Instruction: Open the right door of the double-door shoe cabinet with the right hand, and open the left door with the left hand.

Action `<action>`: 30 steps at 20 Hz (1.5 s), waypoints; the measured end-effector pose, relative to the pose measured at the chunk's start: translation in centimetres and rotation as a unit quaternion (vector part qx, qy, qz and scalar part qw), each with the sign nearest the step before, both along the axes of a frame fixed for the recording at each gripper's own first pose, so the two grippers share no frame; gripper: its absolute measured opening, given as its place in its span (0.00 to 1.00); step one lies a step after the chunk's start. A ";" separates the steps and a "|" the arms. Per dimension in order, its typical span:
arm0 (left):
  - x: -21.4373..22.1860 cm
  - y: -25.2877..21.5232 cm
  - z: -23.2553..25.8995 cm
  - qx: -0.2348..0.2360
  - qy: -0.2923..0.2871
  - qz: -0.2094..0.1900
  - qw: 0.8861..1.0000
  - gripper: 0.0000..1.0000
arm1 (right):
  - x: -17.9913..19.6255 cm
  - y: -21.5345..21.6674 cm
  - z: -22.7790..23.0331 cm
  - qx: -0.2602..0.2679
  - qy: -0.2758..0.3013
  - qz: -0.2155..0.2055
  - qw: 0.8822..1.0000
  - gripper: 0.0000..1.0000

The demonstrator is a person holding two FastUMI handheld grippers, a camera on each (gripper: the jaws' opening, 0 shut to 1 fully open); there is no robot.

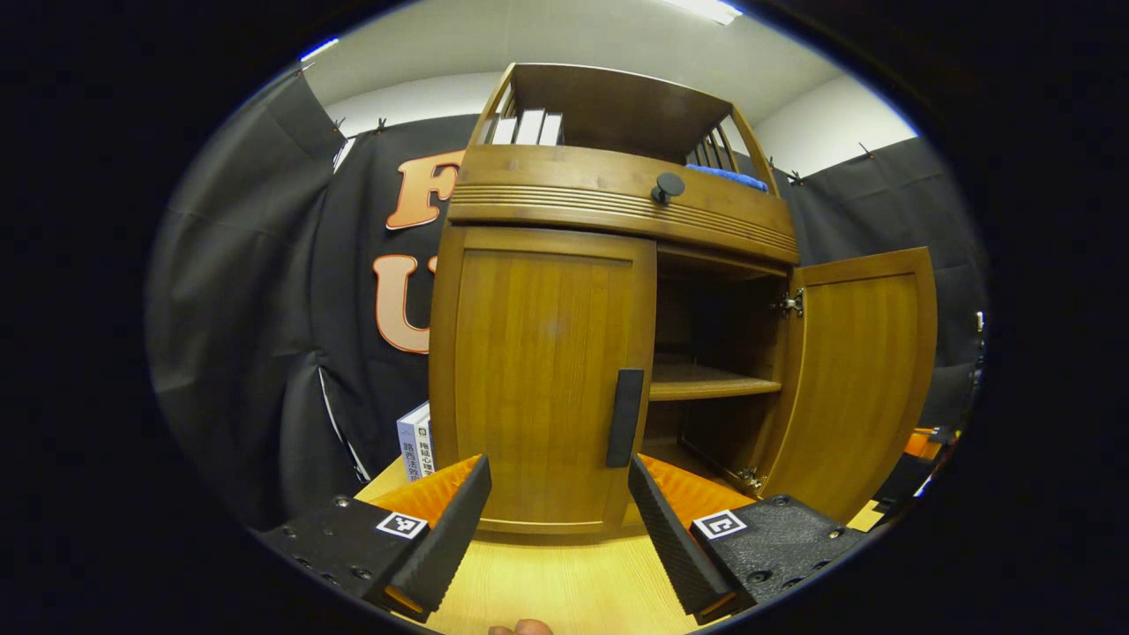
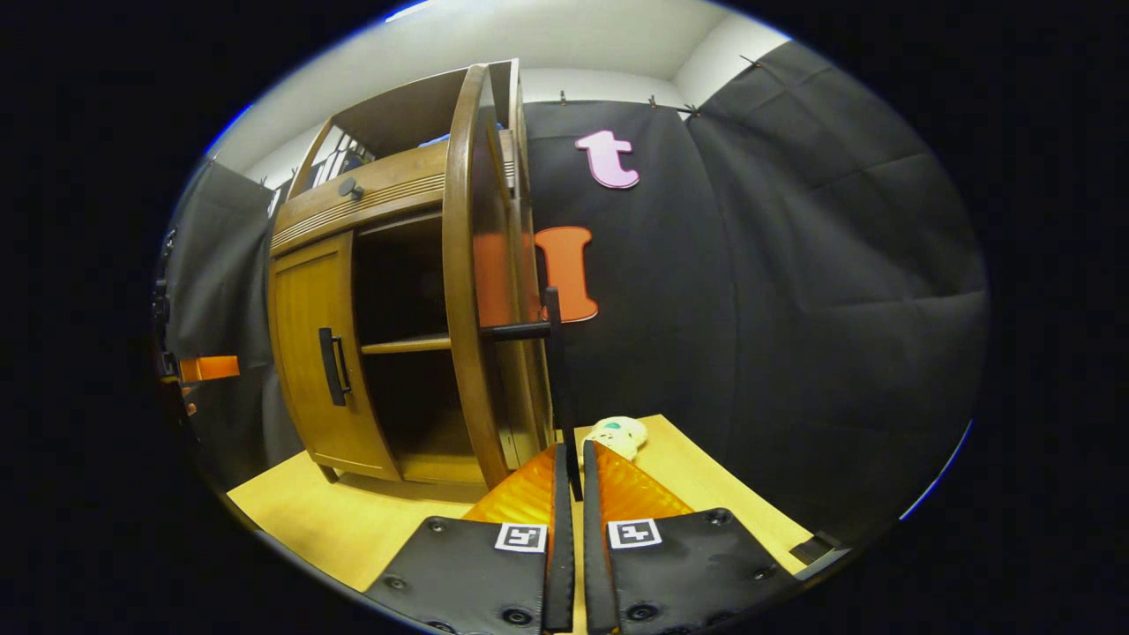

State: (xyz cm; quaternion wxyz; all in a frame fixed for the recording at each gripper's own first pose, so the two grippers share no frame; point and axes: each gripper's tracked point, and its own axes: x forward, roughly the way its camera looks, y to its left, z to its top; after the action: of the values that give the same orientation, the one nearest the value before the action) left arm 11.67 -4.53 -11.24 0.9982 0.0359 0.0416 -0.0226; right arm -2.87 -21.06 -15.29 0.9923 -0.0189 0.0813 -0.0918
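Cabinet (image 1: 609, 335) stands on the table (image 1: 564, 582) just ahead of us, right door (image 1: 860, 379) swung open with our right gripper (image 2: 573, 476) pinching its handle (image 2: 557, 388), while our left gripper (image 1: 557, 507), jaws spread, faces the closed left door's (image 1: 538, 379) upright handle (image 1: 624, 417), just above and right of centre.

Looks like a staged recording booth rather than a real home: black cloth (image 2: 794, 265) is clipped up as walls all around, plain white room walls (image 1: 820, 132) show above it, and a small wooden shoe cabinet (image 1: 538, 379) sits on a light tabletop (image 2: 353, 520).
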 end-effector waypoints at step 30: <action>17.4 -6.9 -5.9 0.035 0.008 -0.010 0.999 0.90 | -3.0 0.9 3.0 -0.015 -0.037 0.005 0.999 0.98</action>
State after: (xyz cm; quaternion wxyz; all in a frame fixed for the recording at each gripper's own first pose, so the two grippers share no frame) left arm 29.02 -11.40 -17.17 0.9958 0.0706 0.0498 -0.0318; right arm -5.84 -20.18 -12.29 0.9946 -0.0305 0.0434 -0.0891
